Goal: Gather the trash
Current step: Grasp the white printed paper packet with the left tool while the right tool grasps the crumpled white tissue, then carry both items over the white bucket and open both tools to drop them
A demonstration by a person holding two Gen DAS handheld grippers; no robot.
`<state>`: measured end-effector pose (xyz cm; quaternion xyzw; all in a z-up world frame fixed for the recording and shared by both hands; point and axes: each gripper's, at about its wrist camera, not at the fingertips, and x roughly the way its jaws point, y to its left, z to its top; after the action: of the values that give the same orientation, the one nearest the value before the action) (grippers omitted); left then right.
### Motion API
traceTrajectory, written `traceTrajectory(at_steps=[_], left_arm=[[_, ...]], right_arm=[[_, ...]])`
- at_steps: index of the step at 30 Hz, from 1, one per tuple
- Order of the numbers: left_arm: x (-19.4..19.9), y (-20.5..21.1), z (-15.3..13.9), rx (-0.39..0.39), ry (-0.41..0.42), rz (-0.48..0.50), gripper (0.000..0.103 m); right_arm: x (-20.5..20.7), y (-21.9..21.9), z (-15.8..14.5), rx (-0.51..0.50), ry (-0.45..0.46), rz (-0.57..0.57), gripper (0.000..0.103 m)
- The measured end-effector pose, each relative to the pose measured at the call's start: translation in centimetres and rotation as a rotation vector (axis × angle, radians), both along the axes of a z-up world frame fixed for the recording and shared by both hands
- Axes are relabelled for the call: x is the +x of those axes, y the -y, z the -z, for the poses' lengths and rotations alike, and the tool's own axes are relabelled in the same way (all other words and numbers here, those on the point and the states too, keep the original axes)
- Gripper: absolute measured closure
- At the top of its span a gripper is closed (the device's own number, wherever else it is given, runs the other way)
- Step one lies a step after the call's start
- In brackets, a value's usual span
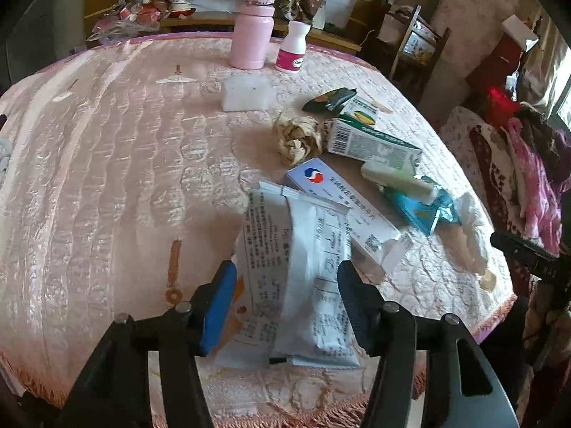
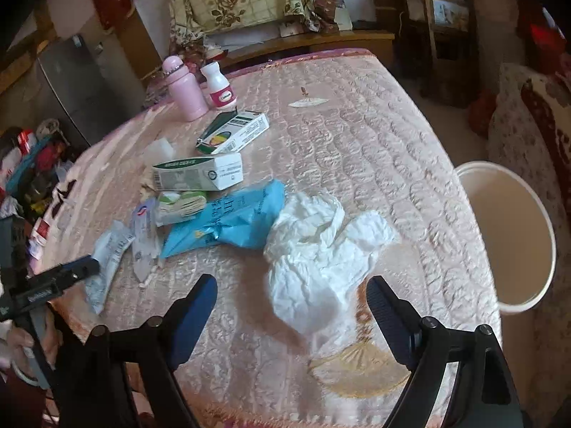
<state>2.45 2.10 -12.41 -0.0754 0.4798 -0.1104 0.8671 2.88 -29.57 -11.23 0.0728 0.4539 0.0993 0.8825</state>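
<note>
On pink quilted table (image 2: 374,149): crumpled white tissue (image 2: 321,246), seemingly light, soft; right gripper (image 2: 291,306) is hanging spread-jawed; pinching its bunched middle looks best.

The left gripper (image 1: 285,285), black with blue pads on its two fingers, points down at a slant, and its jaws stand partly apart. A white printed wrapper (image 1: 303,271) lies between the fingers, and the pads do not press on it. The right gripper (image 2: 292,297), black with dark blue pads, also tilts downward. Its jaws are spread wide, with nothing gripped. A hand (image 2: 21,346) holds the left gripper's handle.
</note>
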Motion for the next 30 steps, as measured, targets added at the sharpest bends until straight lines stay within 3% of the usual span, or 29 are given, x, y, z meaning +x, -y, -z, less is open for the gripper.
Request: traceTrajectory(at_steps=[5,7,8,9,10,12,21,30], left_arm=[[0.8,1.3,1.0,0.040,0.000,0.042,0.043],[0.8,1.4,0.9,0.040,0.012,0.049,0.052],[0.8,1.4,0.8,0.026,0.011,0.057,0.065],[0.7,1.4,0.6,0.017,0.009,0.063,0.074],[0.6,1.5,0.3,0.021,0.015,0.066,0.079],[0.3,1.6,-0.5,0.030,0.029,0.080,0.086],[-1.9,2.7,-4.9,-0.012,0.116,0.124,0.088],[-3.0,5.9,-7.9,-0.075,0.184,0.216,0.088]], right_arm=[[2.2,-1.0,1.0,-0.080,0.000,-0.011,0.015],[3.0,-1.1,2.0,-0.101,-0.018,-0.010,0.017],[3.3,-1.0,2.5,-0.107,-0.023,-0.001,0.021],[3.4,-0.8,3.1,-0.101,-0.027,0.020,0.051],[3.4,-0.6,3.5,-0.089,-0.039,0.029,0.072],[3.0,-0.2,3.4,-0.071,-0.035,0.046,0.078],[-0.8,1.6,-1.2,0.004,0.068,0.056,0.079],[-3.1,0.7,-3.2,0.016,0.112,0.052,0.079]])
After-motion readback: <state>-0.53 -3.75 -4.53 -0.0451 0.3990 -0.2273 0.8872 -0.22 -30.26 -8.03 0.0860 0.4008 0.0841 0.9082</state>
